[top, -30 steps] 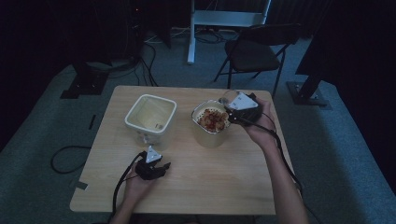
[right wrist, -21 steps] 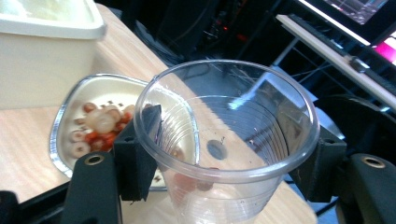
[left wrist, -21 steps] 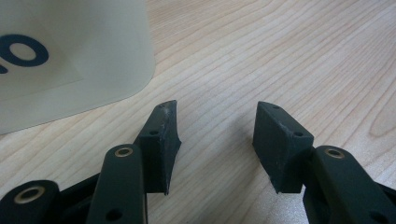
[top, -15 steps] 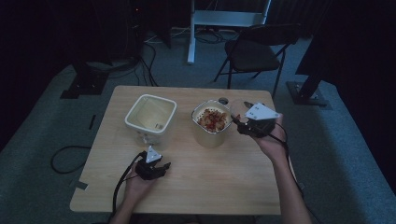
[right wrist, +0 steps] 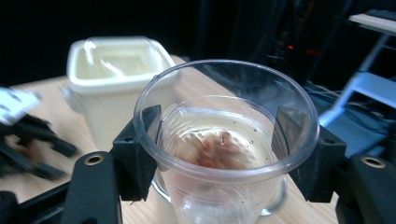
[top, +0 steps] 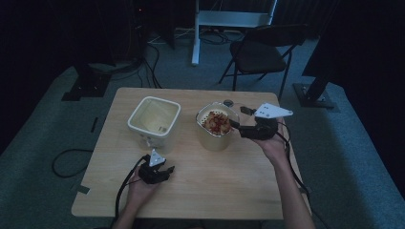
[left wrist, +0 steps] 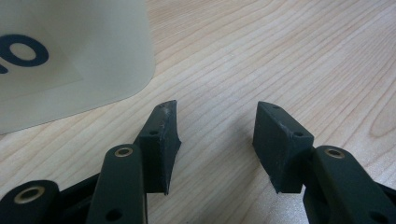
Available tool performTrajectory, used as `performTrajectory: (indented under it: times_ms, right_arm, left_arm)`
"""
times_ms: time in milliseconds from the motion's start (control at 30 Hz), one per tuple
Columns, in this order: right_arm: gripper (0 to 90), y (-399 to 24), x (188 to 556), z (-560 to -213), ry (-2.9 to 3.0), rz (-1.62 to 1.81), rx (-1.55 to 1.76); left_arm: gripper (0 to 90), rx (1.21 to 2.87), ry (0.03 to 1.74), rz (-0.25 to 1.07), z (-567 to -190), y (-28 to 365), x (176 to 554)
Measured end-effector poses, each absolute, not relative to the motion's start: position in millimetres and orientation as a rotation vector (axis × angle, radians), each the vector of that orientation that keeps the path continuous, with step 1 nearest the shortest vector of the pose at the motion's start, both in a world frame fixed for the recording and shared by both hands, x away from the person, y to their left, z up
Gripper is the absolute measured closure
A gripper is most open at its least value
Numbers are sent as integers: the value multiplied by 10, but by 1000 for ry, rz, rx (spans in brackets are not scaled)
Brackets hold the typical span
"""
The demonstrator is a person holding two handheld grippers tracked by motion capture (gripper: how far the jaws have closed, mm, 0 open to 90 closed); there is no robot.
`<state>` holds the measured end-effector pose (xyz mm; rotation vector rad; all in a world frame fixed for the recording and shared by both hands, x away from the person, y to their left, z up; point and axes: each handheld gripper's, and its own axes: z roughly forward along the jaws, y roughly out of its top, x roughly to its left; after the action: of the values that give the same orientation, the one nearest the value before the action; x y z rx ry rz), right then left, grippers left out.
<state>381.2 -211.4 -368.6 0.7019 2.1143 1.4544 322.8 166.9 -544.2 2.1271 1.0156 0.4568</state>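
My right gripper (right wrist: 219, 122) is shut on a clear plastic cup (right wrist: 224, 154), its jaws clamped on the two sides just under the rim. The cup is upright and looks empty. In the high view that gripper (top: 236, 126) hangs at the right rim of a round cream pot (top: 215, 136) full of red and orange pieces. My left gripper (top: 165, 170) rests on the table near the front, open with nothing between its jaws (left wrist: 215, 127). It sits just in front of a square cream tub (top: 154, 119).
The square tub (left wrist: 70, 56) carries a label with a blue mark and looks empty inside (right wrist: 116, 70). A small dark round object (top: 228, 101) lies behind the pot. The wooden table (top: 224, 186) has bare room at the front. A folding chair (top: 260, 52) stands beyond the table's far edge.
My right gripper has moved with the cup from over the pot's right rim to the right and a little toward the person. The left gripper has stayed put.
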Motion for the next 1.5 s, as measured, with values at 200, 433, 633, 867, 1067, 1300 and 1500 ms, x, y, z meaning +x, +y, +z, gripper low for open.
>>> performTrajectory:
  times_ms: [200,433,633,867,1067,1300,1500]
  right_arm:
    - [335,-1965,3875,-3622,2131,1541,686]
    - [332,-1623,3948,-3589,2173,1554,630]
    - [329,-1289,4083,-3582,2211,1569,621]
    - [327,-884,4138,-3498,2241,1581,553]
    - [322,-490,4241,-3467,2280,1489,508]
    - [321,-160,4422,-3503,2298,1564,560]
    - [251,85,4585,-3619,2281,1619,664]
  left_arm:
    - [511,2125,1016,459,-5444,1667,3227]
    - [511,2125,1017,458,-5443,1667,3227]
    - [510,2124,1017,457,-5443,1667,3227]
    - [510,2126,1017,459,-5443,1667,3227]
    - [510,2127,1018,459,-5442,1666,3226]
    - [510,2128,1019,459,-5442,1665,3226]
    - [509,2128,1020,459,-5442,1664,3225]
